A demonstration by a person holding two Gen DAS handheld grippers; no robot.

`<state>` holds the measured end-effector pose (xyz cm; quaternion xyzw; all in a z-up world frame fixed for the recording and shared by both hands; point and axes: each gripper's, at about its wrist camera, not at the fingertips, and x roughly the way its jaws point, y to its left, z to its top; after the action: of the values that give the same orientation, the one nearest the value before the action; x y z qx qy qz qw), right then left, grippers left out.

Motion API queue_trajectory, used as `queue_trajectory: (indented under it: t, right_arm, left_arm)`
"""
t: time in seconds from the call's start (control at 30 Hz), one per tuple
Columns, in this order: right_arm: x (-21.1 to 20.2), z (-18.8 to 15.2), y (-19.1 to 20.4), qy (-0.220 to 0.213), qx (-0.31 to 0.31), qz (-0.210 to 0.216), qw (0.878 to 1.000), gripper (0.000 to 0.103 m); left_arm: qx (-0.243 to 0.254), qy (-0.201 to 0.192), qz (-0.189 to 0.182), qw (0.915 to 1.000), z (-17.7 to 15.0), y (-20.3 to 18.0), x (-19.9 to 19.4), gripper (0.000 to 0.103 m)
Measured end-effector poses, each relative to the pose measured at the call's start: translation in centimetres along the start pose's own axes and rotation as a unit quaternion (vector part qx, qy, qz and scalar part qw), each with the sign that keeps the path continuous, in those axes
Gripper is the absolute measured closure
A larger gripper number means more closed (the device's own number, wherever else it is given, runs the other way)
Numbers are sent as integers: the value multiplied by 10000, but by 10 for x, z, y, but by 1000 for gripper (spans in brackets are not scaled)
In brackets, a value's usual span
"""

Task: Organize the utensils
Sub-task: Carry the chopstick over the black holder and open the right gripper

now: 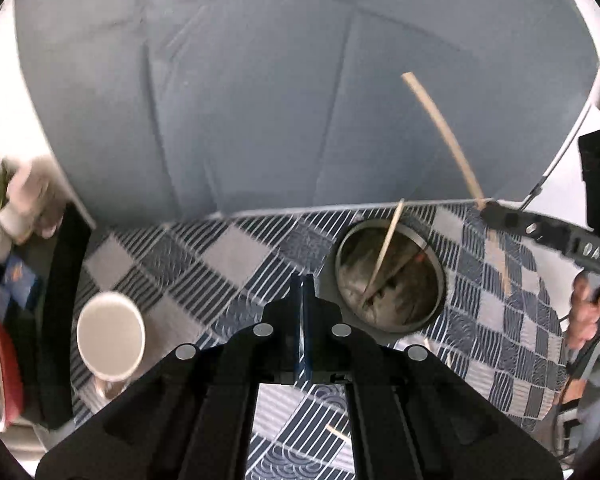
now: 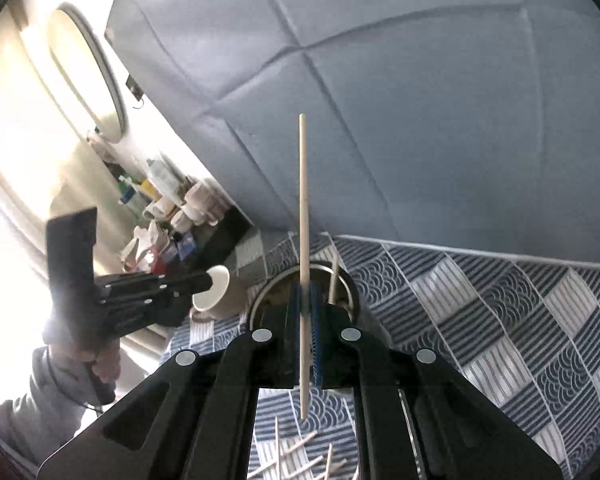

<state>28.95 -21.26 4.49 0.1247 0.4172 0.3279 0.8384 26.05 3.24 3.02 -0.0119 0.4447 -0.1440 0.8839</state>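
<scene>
My right gripper [image 2: 307, 296] is shut on a wooden chopstick [image 2: 303, 208] that stands upright between its blue pads, just in front of a round metal holder [image 2: 350, 280]. The holder [image 1: 392, 276] has two chopsticks [image 1: 386, 252] leaning inside it. In the left wrist view the right gripper [image 1: 485, 209] holds its chopstick [image 1: 446, 132] just right of the holder's far rim. My left gripper [image 1: 304, 284] is shut and empty, hovering above the cloth left of the holder. Several loose chopsticks [image 2: 300, 456] lie on the cloth below my right gripper.
A white mug [image 1: 111, 338] stands on the blue patterned tablecloth [image 1: 228, 256], left of the holder. A blue padded backrest [image 1: 260, 100] rises behind the table. Bottles and cups [image 2: 168, 204] crowd the far left shelf. A red-rimmed dish [image 1: 0, 364] sits at the left edge.
</scene>
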Motion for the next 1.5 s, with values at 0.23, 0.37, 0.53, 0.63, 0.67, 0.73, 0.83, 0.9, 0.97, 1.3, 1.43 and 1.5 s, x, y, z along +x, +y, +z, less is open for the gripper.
queue_trajectory:
  t: [0.23,0.37,0.53,0.63,0.67,0.73,0.83,0.9,0.97,1.3,1.43,1.5]
  right_arm:
    - [35,8,15,-269,-220,122,9993,98]
    - [56,3,11,-340,-220,227,9989,98]
    - [77,-14,7,-247,-150,91,9995,98]
    - [84,-25,7,-186,-243,-32,9995,98]
    - [86,-29,7,-162,-300,-70,9994,98]
    - [88,-34,6,-122,-323,-96,9994,98]
    - [91,-38,10,-2,-473,-168,9987,98]
    - [91,-39,13,35,-628,-300,9976,98]
    - [90,-40,17,50,-742,-463,9962,98]
    - [103,-42,30,134,-1259,-1118,9856,98]
    - [103,-44,34,196,-1304,-1227,9836,97]
    - [93,-45,34,113,-1205,-1155,9859,96]
  left_arm:
    - [18,-89,-198,9998,24,-11,10,102]
    - [-6,-49,-331,9994,28,-19,25,102]
    - [18,22,-433,9991,27,-24,40,102]
    - [35,40,-458,9989,24,-25,45,102]
    - [42,36,-459,9989,23,-26,45,102]
    - [51,37,-417,9991,23,-26,46,102]
    - [53,26,-406,9992,21,-27,46,102]
    - [75,21,-391,9992,19,-28,45,101]
    - [146,15,-313,9994,17,-31,43,96]
    - [206,-23,-197,9996,7,-36,20,74]
    - [295,-11,-42,9996,-1,-36,10,66]
    - [290,-28,21,9996,-6,-33,4,57]
